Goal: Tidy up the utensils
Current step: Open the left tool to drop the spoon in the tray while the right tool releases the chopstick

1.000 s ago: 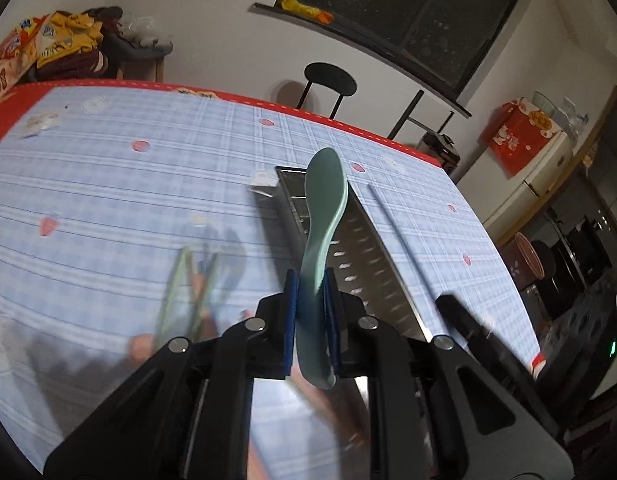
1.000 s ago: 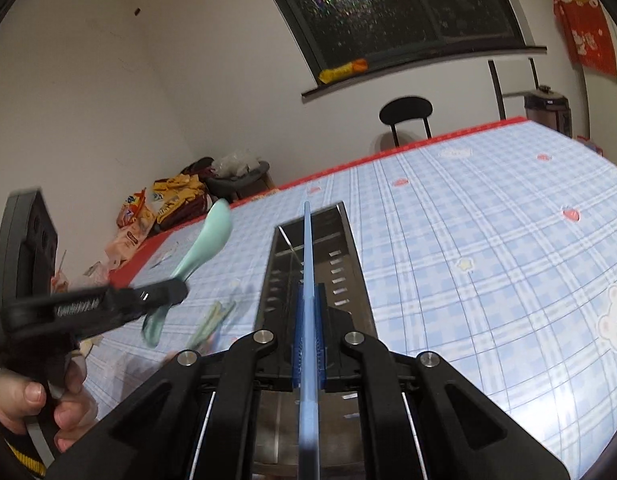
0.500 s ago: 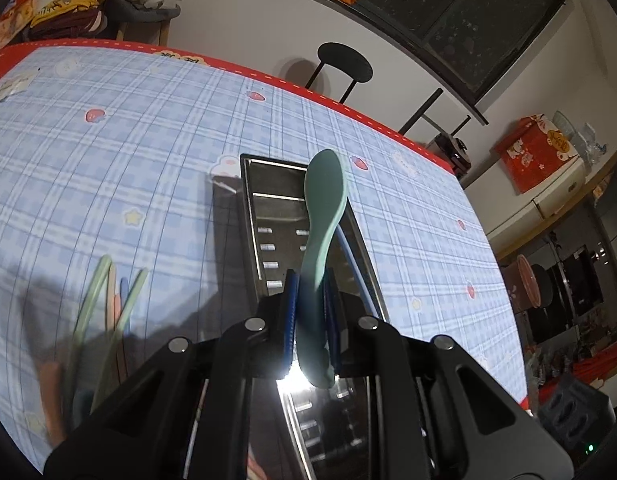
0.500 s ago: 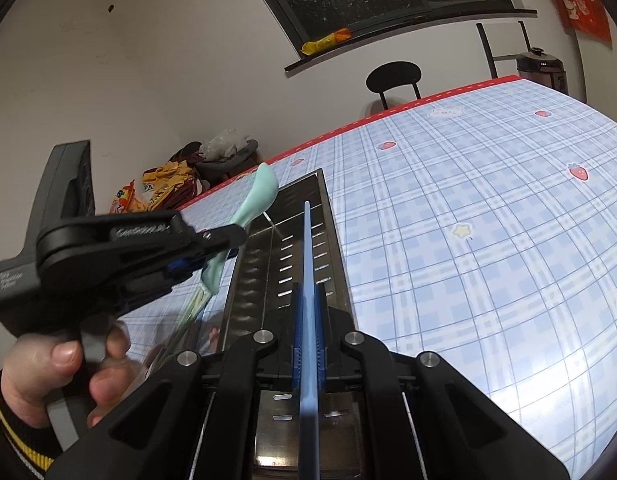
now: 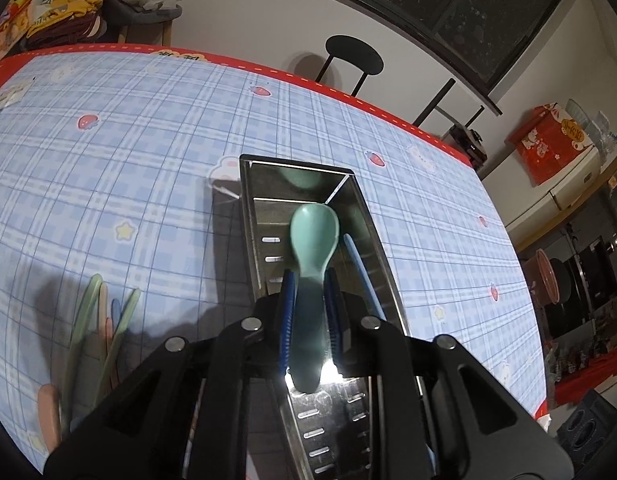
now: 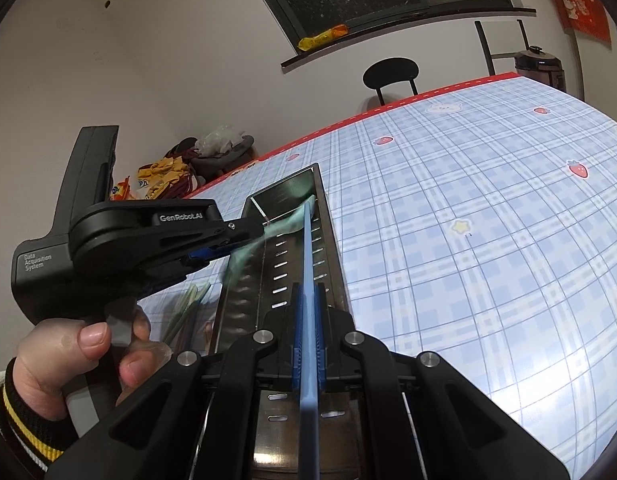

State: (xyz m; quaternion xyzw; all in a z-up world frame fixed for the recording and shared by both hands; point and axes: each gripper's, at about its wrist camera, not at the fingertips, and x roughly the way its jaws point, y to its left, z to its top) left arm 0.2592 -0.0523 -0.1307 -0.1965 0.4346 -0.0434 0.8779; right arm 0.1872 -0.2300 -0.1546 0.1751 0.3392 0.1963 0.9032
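My left gripper [image 5: 309, 312] is shut on a teal green spoon [image 5: 313, 236], held over the steel slotted tray [image 5: 368, 216] with the bowl toward the far end. My right gripper [image 6: 307, 336] is shut on a thin blue utensil [image 6: 307, 256], which points along the steel tray [image 6: 332, 248]. In the left wrist view the blue utensil [image 5: 362, 272] lies along the tray's right side. The left gripper [image 6: 244, 236] and the blurred spoon [image 6: 268, 236] show in the right wrist view, over the tray's left wall.
Several loose green, pink and blue utensils [image 5: 104, 320] lie on the blue plaid tablecloth [image 5: 128, 152] left of the tray. A black chair [image 5: 354, 56] stands beyond the table's red far edge. Snack bags [image 5: 48, 4] are piled at the far left.
My left gripper has carried the spoon right and down over the tray, so the loose utensils slid to the left of view. The right gripper has lowered the blue utensil closer to the tray.
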